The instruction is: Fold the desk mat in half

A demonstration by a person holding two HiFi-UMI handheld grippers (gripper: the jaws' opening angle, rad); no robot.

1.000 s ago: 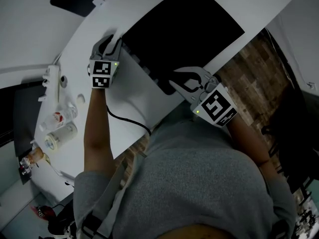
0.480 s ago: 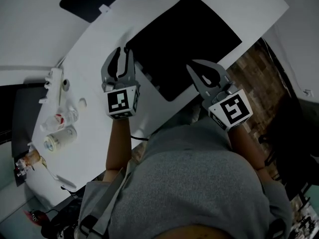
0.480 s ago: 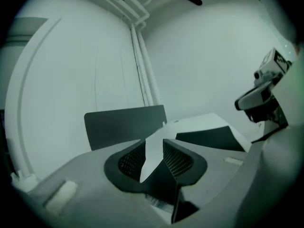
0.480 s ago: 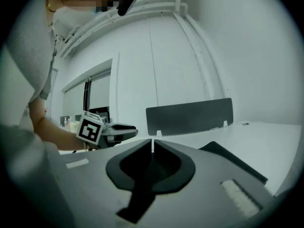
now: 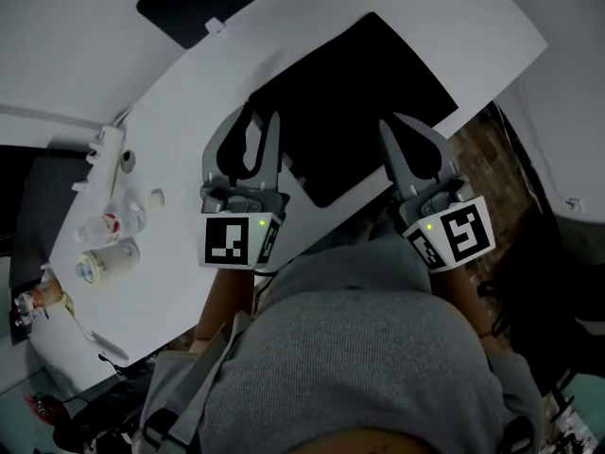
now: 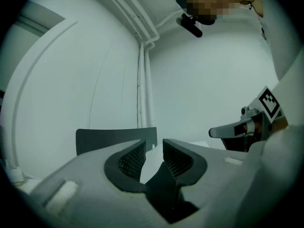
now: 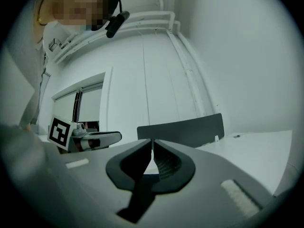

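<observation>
At the left of the white table (image 5: 180,121), a bottle (image 5: 107,262) bears a label too small to read. The left gripper (image 5: 261,121) hovers empty, jaws apart. The black desk mat (image 5: 364,88) lies flat and unfolded on the table. The right gripper (image 5: 402,129) has just been closing; its jaws meet on nothing.

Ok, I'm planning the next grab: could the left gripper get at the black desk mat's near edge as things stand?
Probably yes. The left gripper hovers above the table, jaws apart and empty, by the desk mat's near-left corner. Nothing lies between them; it would only need to come down.
</observation>
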